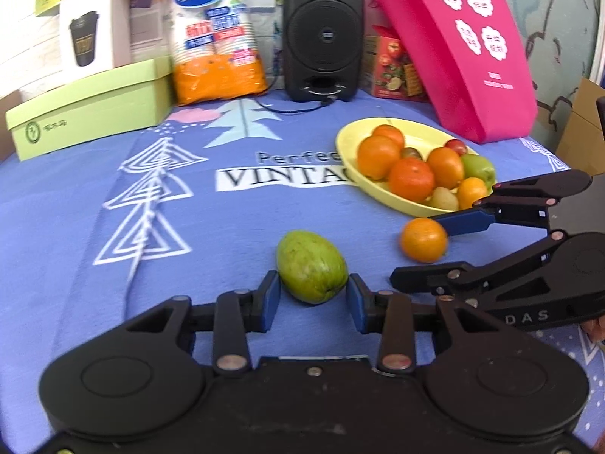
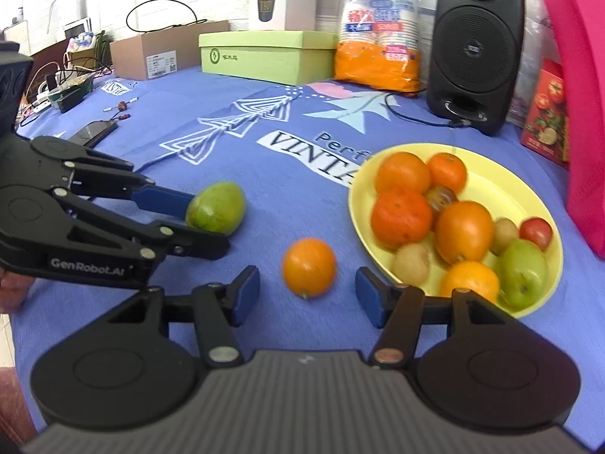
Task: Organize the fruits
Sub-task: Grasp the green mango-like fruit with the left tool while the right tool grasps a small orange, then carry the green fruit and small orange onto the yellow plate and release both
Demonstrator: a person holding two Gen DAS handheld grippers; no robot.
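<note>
Left wrist view first: my left claw [image 1: 313, 297] is spread wide, and the green mango [image 1: 312, 266] lies on the blue cloth of the counter [image 1: 75, 227] right between the blue pads [image 1: 270, 299], a small gap showing on either side, so nothing is gripped yet. Off to my right, the right claw [image 1: 435, 249] reaches in around the loose orange [image 1: 424, 239], with its upper finger just at the fruit. Beyond it sits the yellow plate [image 1: 346, 140], already piled with oranges, a green apple and smaller fruit. The black speaker [image 1: 323, 30] and the pink box [image 1: 453, 45] stand at the back, well apart from the work.

Over to the right wrist view: my right claw [image 2: 308, 295] is wide open too, and the orange [image 2: 309, 266] sits on the cloth centred between its fingers, just beside the plate's [image 2: 363, 189] near rim. The left claw [image 2: 200, 223] brackets the mango [image 2: 217, 207] from the side.

Now, doing this well, as I judge it: I should ease each claw a touch further forward so the pads meet the widest part of the fruit, close gently so as not to bruise it, and lift straight up. The plate is crowded, so I would aim for the bare patch toward its far rim to avoid rolling anything out.
</note>
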